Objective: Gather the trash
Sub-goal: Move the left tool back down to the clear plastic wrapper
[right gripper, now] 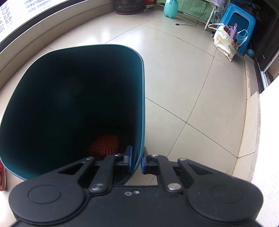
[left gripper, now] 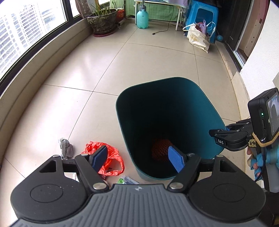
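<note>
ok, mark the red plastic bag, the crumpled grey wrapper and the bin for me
red plastic bag (left gripper: pixel 114 157): left wrist view, on the crinkled body right of the tong finger.
crumpled grey wrapper (left gripper: pixel 66 148): left wrist view, on its middle.
bin (right gripper: pixel 142 97): right wrist view, on the right-hand rim.

A potted plant (left gripper: pixel 102 21) stands by the window; a teal spray bottle (left gripper: pixel 142 17), blue stool (left gripper: pixel 202 15) and tote bag (left gripper: pixel 198 37) sit beyond.

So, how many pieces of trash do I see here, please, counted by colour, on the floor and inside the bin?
Orange netted ball in the teal plastic bin: 1
Red crumpled plastic bag: 1
Grey crumpled wrapper: 1
Green-and-clear wrapper: 1
Total: 4
</note>
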The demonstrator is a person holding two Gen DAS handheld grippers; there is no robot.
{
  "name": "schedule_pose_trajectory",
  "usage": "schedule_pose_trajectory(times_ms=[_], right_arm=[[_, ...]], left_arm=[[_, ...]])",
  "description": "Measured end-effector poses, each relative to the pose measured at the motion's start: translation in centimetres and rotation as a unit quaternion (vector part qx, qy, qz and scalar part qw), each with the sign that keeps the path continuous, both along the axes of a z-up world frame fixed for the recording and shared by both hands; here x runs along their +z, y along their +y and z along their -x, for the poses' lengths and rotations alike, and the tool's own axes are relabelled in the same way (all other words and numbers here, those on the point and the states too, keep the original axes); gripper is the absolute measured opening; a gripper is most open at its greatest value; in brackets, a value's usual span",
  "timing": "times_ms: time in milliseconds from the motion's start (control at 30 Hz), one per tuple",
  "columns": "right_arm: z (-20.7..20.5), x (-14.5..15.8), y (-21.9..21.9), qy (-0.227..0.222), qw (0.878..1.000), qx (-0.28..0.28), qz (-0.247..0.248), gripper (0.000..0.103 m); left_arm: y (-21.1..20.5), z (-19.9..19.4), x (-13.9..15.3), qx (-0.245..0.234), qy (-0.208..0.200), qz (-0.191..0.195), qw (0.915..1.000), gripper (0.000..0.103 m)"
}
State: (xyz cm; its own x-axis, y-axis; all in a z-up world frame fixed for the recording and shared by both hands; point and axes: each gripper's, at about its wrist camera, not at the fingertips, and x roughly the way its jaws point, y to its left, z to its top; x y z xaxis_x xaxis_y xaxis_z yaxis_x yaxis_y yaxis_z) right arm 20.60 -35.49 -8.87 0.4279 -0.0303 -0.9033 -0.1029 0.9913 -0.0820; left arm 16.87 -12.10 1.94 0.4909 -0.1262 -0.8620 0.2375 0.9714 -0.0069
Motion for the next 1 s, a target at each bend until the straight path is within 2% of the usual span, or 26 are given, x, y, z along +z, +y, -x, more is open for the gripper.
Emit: schedule_pose_trajectory(times_ms=[233,467,600,700,767,867,1000], right_arm=[[-0.3,-0.1,0.0,0.002,1.0,0.001,0.0,0.009],[0.0,-0.2,-0.1,0.001,1.0,0.003,-0.002,0.009],[-0.1,-0.1,-0.3,0.004,1.0,0.002,-0.005,0.009],[-0.1,-0.1,-0.3,0.003,1.0,0.003,-0.002,0.009],[-0.1,-0.1,-0.2,0.002,1.0,0.004,0.002,0.009],[0.0,-0.1,-0.1,0.002,1.0,0.006,0.0,0.009],[0.1,0.0,-0.2,0.001,1.0,0.006,-0.003,0.009]], left_arm=[[3.4,2.2,-0.5,0.029,0.005,0.006,0.9995,0.076],[5.9,3.7,-3.2,0.063,0.029,0.001,0.9976,0.076],[6.3,4.2,-6.0,0.078,0.057,-0.001,0.9953,0.076],[5.9,4.7,-8.2,0.081,0.06,-0.015,0.9948,0.076],[5.8,4.6,-10.1,0.082,0.083,-0.006,0.9931,0.076],[5.5,4.3,-13.9,0.084,0.114,0.004,0.9899,0.076],[4.9,3.5,-18.6,0.07,0.144,-0.006,0.9872,0.076]])
